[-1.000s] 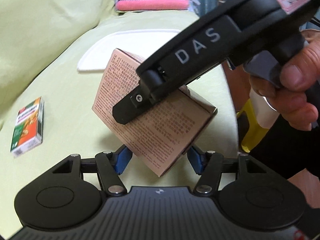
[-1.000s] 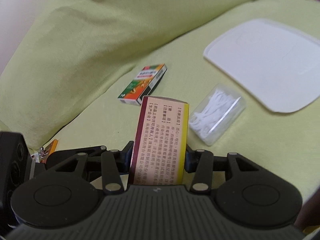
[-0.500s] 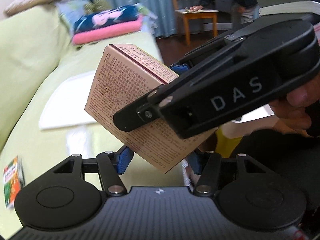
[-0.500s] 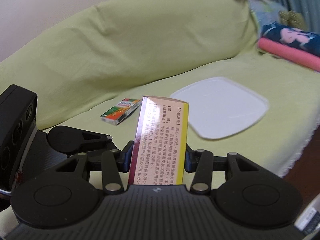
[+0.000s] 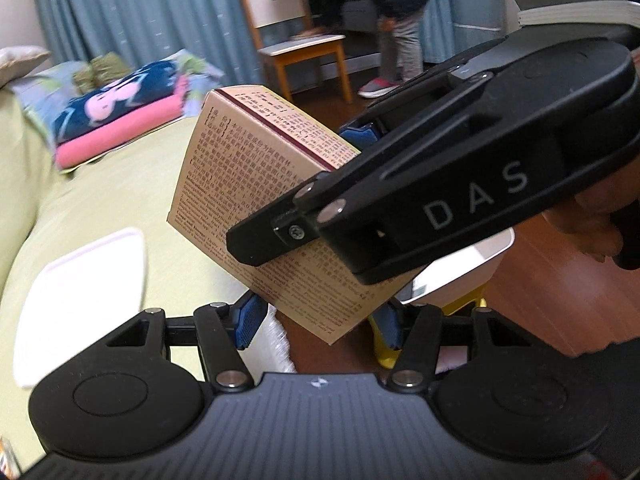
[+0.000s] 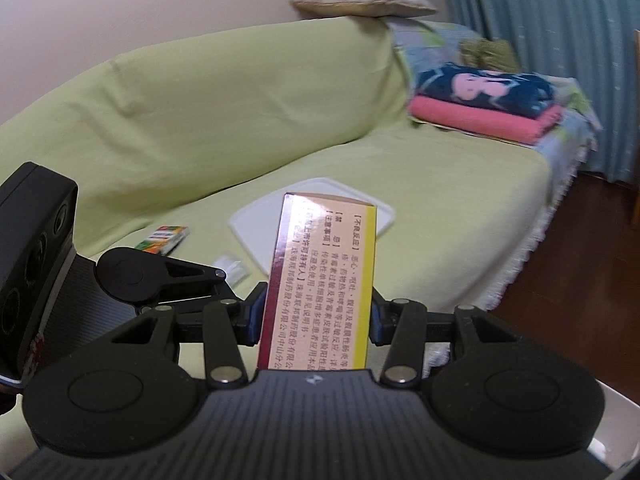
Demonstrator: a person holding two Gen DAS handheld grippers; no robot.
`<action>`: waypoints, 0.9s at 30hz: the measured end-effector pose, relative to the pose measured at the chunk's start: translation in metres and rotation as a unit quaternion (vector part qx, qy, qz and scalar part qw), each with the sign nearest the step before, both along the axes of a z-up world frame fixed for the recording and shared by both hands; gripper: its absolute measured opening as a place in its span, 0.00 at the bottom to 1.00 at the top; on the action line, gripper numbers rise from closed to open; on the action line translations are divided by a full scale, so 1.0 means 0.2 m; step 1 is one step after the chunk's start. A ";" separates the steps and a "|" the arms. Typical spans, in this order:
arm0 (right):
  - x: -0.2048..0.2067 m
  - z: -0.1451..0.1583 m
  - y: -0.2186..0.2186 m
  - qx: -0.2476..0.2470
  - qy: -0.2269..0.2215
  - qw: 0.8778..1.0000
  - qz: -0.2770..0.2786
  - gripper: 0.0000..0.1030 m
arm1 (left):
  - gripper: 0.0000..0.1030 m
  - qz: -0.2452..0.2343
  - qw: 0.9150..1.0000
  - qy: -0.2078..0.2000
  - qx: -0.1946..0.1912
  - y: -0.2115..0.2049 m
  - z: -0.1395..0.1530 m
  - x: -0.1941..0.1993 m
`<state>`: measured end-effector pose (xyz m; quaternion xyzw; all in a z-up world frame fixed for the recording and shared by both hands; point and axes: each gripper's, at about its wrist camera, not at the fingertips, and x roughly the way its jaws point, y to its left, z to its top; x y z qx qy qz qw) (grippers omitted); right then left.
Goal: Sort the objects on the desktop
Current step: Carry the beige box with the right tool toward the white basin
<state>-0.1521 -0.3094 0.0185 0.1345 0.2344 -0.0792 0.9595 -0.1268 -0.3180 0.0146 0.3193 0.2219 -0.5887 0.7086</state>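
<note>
Right gripper [image 6: 316, 320] jaws pinching box [image 6: 320, 280] at its narrow sides, held aloft above sofa [image 6: 440, 168]. Left gripper [image 5: 320, 322] jaws spread, box corner between, apparently not clamped. Probably light, crushable card; best gripped near edges.

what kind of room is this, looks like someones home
Most likely a home living room: a sofa under a light green cover, folded towels stacked on its far end, and a small wooden chair before blue curtains.
</note>
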 end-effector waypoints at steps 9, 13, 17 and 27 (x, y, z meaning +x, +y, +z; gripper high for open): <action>-0.14 -0.03 -0.16 -0.005 0.010 0.998 -0.056 0.42 | 0.58 -0.052 0.999 -0.001 0.005 -0.22 -0.04 -0.15; -0.19 -0.06 -0.21 -0.011 0.013 0.997 -0.081 0.42 | 0.58 -0.073 0.997 0.000 0.007 -0.32 -0.06 -0.18; -0.26 -0.09 -0.29 -0.005 0.017 0.994 -0.112 0.42 | 0.58 -0.100 0.995 0.000 0.010 -0.43 -0.09 -0.20; -0.40 -0.25 -0.54 0.022 0.032 0.979 -0.200 0.41 | 0.58 -0.171 0.985 0.001 0.032 -0.78 -0.24 -0.26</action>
